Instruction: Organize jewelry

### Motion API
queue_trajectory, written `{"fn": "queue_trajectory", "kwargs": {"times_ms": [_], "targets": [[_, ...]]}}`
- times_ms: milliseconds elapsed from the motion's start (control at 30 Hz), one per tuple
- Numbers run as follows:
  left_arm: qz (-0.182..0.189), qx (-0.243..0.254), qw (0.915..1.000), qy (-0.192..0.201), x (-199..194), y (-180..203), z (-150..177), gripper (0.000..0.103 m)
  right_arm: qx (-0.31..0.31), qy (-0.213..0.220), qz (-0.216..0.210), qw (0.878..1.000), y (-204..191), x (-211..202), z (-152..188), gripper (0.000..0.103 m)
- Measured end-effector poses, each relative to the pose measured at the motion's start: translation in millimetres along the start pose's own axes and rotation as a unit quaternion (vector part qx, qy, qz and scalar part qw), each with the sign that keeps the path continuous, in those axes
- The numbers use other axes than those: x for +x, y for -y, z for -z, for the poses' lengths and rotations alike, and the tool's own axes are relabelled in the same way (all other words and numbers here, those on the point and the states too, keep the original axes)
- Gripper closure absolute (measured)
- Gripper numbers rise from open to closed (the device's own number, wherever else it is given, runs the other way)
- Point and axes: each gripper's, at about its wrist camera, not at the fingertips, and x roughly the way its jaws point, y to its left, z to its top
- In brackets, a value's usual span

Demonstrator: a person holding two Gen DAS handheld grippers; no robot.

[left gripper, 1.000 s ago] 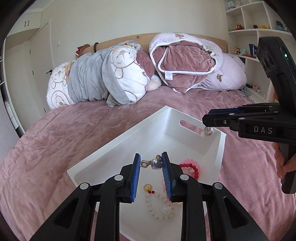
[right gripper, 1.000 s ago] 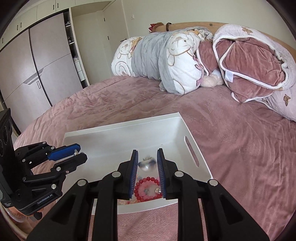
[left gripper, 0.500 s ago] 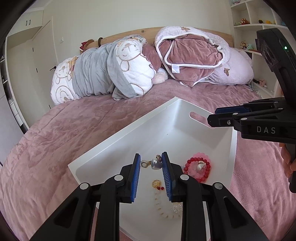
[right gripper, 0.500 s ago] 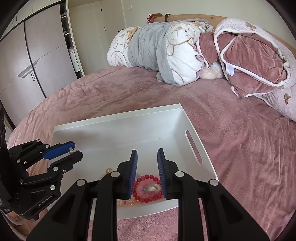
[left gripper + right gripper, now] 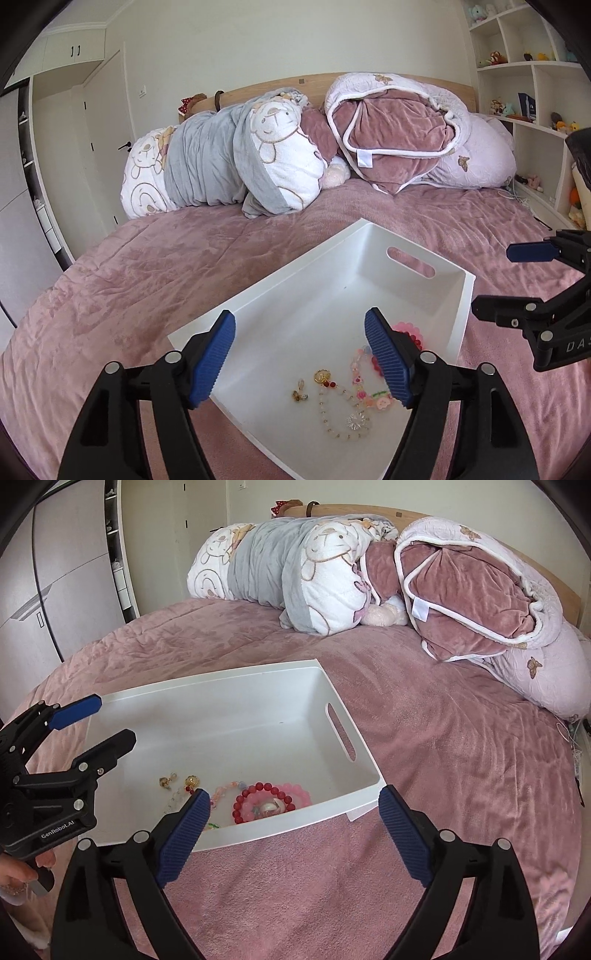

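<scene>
A white bin (image 5: pixel 280 284) (image 5: pixel 221 672) lies on the pink bedspread. In it are a red bead bracelet (image 5: pixel 264 794), a pink bracelet (image 5: pixel 301 794), a pearl necklace with a gold charm (image 5: pixel 332 410), small gold earrings (image 5: pixel 300 391) (image 5: pixel 166 780) and a pastel flower bracelet (image 5: pixel 373 398). My left gripper (image 5: pixel 299 358) is wide open and empty above the bin's near corner; it also shows in the right wrist view (image 5: pixel 98 720). My right gripper (image 5: pixel 295 830) is wide open and empty over the bin's near wall; it also shows in the left wrist view (image 5: pixel 491 280).
Rolled blankets and pillows (image 5: pixel 240 166) (image 5: pixel 461 602) are piled at the headboard. Wardrobe doors (image 5: pixel 55 572) stand to the left, white toy shelves (image 5: pixel 535 92) to the right. The pink bedspread (image 5: pixel 461 757) spreads around the bin.
Both grippers have opened wide and pulled back a little. The silver heart charm that the left held is gone from its fingers. The right's small piece now lies inside the red bracelet.
</scene>
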Motion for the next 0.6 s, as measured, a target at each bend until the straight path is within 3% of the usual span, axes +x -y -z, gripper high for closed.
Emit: {"fn": "queue_trajectory", "kwargs": {"times_ms": [200, 367, 600], "targets": [[-0.013, -0.014, 0.999, 0.039, -41, -2, -13, 0.01, -0.013, 0.013, 0.009, 1.0, -2, -20, 10, 0.008], [-0.023, -0.035, 0.9974, 0.059, -75, -3, -17, 0.004, -0.005, 0.041, 0.002, 0.999, -2, -37, 15, 0.005], [-0.038, -0.034, 0.9969, 0.06, -100, 4, 8, 0.003, -0.002, 0.08, -0.006, 0.997, -7, -57, 29, 0.005]]}}
